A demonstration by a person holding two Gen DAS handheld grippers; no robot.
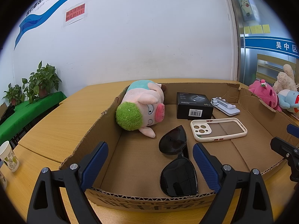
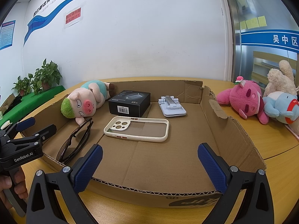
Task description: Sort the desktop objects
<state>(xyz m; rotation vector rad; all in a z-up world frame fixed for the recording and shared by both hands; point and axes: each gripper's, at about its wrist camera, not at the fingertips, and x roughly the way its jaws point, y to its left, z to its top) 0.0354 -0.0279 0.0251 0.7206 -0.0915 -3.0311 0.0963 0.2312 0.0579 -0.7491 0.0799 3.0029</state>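
On the desk (image 2: 271,149) sits a shallow cardboard tray (image 2: 233,130) holding a plush pig (image 1: 142,104) in its far left corner, a black box (image 1: 194,105) and a phone stand (image 1: 225,105) along the far wall, a phone case (image 1: 218,129) mid-tray and sunglasses (image 1: 177,160) by the near wall. The left claw (image 1: 150,165) and right claw (image 2: 150,168) both hang over the near wall, fingers spread apart, gripping nothing. Three plush toys (image 2: 248,100) lie at the desk's right edge.
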